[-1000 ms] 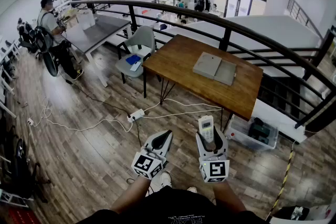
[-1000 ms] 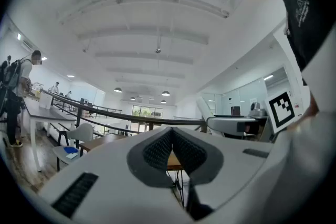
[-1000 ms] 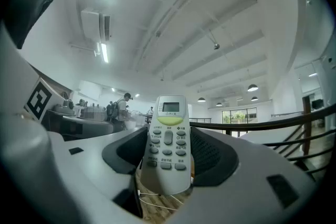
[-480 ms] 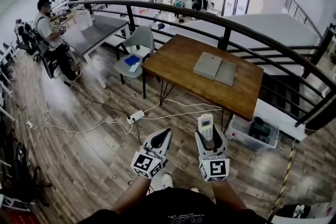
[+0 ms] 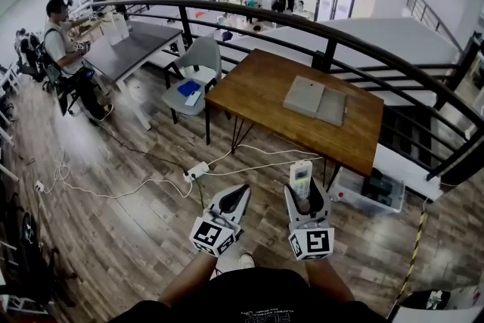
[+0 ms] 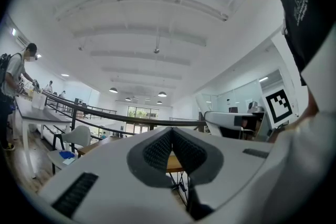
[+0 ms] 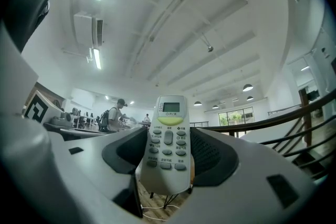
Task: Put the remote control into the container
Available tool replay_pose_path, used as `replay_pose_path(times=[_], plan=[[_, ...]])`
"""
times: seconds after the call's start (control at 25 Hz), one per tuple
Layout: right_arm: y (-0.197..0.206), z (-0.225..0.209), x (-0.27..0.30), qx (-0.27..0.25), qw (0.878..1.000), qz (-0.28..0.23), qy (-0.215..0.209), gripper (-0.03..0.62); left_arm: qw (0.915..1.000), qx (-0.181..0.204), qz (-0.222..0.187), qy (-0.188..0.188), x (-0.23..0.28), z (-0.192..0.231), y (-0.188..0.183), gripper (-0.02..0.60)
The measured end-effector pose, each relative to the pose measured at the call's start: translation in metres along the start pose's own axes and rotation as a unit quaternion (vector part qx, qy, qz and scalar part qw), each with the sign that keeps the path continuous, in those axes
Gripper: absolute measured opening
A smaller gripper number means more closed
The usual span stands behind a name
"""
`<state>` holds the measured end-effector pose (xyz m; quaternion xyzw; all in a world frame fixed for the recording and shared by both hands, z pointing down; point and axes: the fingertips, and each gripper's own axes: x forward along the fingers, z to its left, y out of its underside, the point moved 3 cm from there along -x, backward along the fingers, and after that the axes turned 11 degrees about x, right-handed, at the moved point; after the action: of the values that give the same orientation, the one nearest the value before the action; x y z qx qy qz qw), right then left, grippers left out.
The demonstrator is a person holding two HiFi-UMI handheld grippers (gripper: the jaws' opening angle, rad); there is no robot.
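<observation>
You held both grippers over the floor on the near side of the table (image 5: pixel 257 87). Right gripper (image 5: pixel 305 191): jaws clamped on the remote (image 5: pixel 300 176), which stood upright, screen end up, buttons towards you, its top near the table's near edge in the head view. Left gripper (image 5: pixel 237 198): jaws together, nothing between them, farther left along that edge. A bin (image 5: pixel 370 189) sat on the floor under the table's right end.
</observation>
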<state>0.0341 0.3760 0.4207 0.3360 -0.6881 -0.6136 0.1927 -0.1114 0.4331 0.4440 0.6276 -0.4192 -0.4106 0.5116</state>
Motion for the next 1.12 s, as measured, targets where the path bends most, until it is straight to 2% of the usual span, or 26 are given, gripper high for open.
replay_pose_path(times=[0.24,0.56,0.72,0.88,1.12], plan=[[0.008,0.01,0.026,-0.01,1.0,0.013,0.001,0.264,0.9999,-0.015,0.001,0.008,0.004,0.025,0.011,0.005],[0.015,-0.012,0.06,-0.001,1.0,0.015,0.012,0.264,0.9992,-0.02,0.013,0.031,0.033,0.039,0.027,0.005],[0.014,-0.032,0.082,0.006,1.0,0.013,0.016,0.264,0.9992,-0.015,0.017,0.034,0.061,0.049,0.029,0.005],[0.012,-0.051,0.106,-0.002,1.0,0.01,-0.003,0.264,0.9988,-0.003,0.03,0.039,0.098,0.057,0.034,0.005],[0.005,-0.09,0.126,-0.006,1.0,0.013,-0.009,0.264,0.9991,0.001,0.017,0.04,0.155,0.06,0.033,0.005]])
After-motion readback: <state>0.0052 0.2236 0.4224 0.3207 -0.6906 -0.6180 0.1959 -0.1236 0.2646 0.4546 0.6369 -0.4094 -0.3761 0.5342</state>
